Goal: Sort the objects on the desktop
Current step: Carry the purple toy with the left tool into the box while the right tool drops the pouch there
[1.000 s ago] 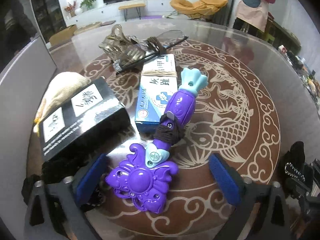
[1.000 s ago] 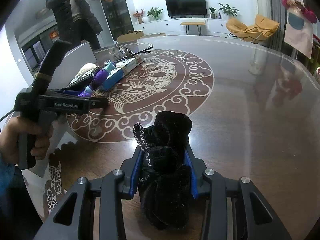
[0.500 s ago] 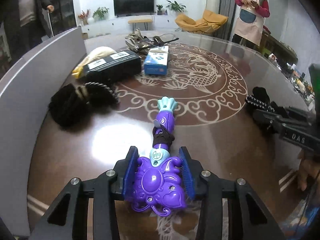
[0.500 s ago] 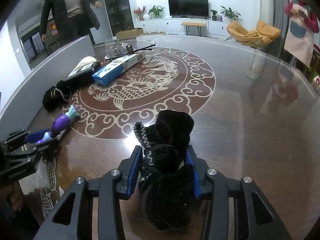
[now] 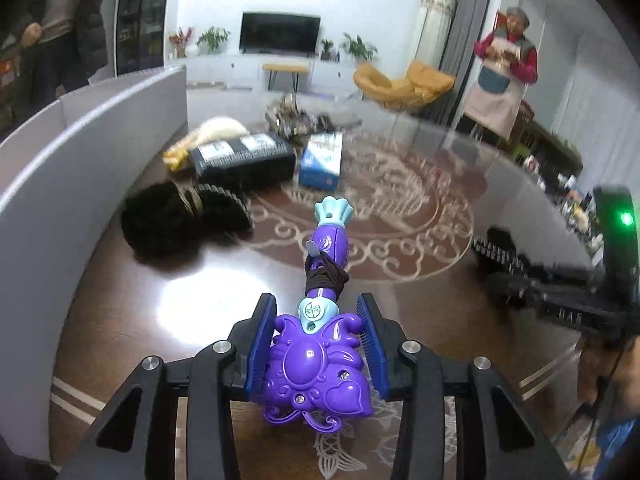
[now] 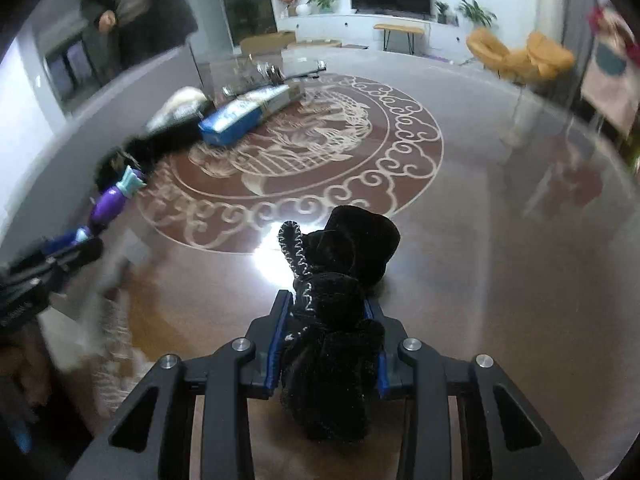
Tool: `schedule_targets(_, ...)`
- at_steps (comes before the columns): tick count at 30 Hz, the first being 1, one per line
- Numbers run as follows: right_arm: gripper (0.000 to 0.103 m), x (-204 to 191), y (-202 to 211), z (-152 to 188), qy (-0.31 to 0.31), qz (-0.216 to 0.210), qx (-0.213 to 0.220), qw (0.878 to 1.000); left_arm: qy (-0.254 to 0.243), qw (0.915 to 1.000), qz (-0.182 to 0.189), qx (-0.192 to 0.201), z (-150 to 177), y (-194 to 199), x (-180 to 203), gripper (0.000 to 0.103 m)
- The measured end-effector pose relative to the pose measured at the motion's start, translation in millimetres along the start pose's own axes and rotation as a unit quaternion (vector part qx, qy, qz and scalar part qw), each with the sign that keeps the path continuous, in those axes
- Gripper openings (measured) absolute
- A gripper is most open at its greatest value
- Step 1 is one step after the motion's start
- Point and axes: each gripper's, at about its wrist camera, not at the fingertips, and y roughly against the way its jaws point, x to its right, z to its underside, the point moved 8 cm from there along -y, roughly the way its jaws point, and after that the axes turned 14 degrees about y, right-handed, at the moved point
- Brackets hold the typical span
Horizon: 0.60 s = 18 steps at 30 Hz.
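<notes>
My left gripper [image 5: 316,346] is shut on the ornate head of a purple toy wand [image 5: 320,344]. Its handle with a teal tip points away, above the brown table. A dark hair tie is wrapped round the handle. My right gripper [image 6: 328,340] is shut on a black velvet pouch [image 6: 332,304] with white stitching, low over the table. The wand also shows in the right wrist view [image 6: 112,202] at the left. The right gripper with the pouch shows in the left wrist view [image 5: 532,280] at the right.
A black fuzzy item [image 5: 176,216], a black box [image 5: 244,158], a blue box [image 5: 322,156], a cream pouch [image 5: 208,134] and a tangle of metal items [image 5: 292,116] lie at the table's far left. A grey panel [image 5: 60,184] borders the left side. People stand behind.
My left gripper closed on the wand's head, lifted it and drew it back toward the near edge, away from the boxes. My right gripper kept its hold on the pouch.
</notes>
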Motion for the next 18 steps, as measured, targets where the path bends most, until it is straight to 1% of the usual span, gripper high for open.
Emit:
schedule_targets(3, 0.036, -23.9, 13.8, 7.1, -0.020, -0.032, 0.026, 0.999, 0.014, 0.9994, 0.012, 0.028, -8.7, 29.5, -2.7, 0.042)
schedule_targets(5, 0.035, -42.0, 15.5, 5.8, -0.022, -0.050, 0.033, 0.998, 0.029, 0.9985, 0.021, 0.042, -17.5, 51.8, -12.0, 0.042)
schedule_targets(7, 0.035, -64.0, 19.3, -7.7, -0.013, -0.075, 0.047, 0.996, 0.050, 0.9968, 0.027, 0.057, -34.5, 79.1, -30.1, 0.042)
schedule_targets(8, 0.035, -75.0, 21.3, -18.5, -0.006, -0.085, 0.055, 0.995, 0.055, 0.9962, 0.026, 0.063, -40.2, 87.7, -36.9, 0.042)
schedule_targets(9, 0.035, -91.6, 25.7, -36.6, 0.005, -0.101, 0.068, 0.993, 0.062, 0.9951, 0.022, 0.074, -50.8, 101.9, -49.4, 0.042)
schedule_targets(10, 0.036, -102.8, 28.1, -49.3, 0.014, -0.111, 0.075, 0.991, 0.067, 0.9940, 0.015, 0.085, -62.0, 115.1, -62.9, 0.042)
schedule_targets(11, 0.035, -119.5, 31.8, -67.4, 0.029, -0.125, 0.085, 0.988, 0.074, 0.9923, 0.000, 0.099, -77.7, 132.0, -83.9, 0.042)
schedule_targets(12, 0.036, -144.3, 37.4, -90.4, 0.054, -0.139, 0.100, 0.984, 0.078, 0.9913, -0.009, 0.105, -85.6, 140.7, -96.4, 0.042)
schedule_targets(14, 0.036, -181.4, 44.4, -123.0, 0.089, -0.159, 0.121, 0.976, 0.084, 0.9886, -0.044, 0.117, -106.0, 158.5, -135.5, 0.042)
schedule_targets(16, 0.036, -232.3, 54.2, -158.9, 0.125, -0.194, 0.142, 0.963, 0.091, 0.9849, -0.088, 0.117, -120.8, 167.2, -179.6, 0.042)
schedule_targets(17, 0.036, -253.7, 56.8, -171.0, 0.138, -0.207, 0.149, 0.957, 0.100, 0.9835, -0.102, 0.112, -124.5, 167.4, -199.3, 0.042)
schedule_targets(18, 0.036, -285.8, 57.9, -186.0, 0.162, -0.223, 0.155, 0.949, 0.111, 0.9810, -0.119, 0.106, -127.7, 167.3, -221.3, 0.042)
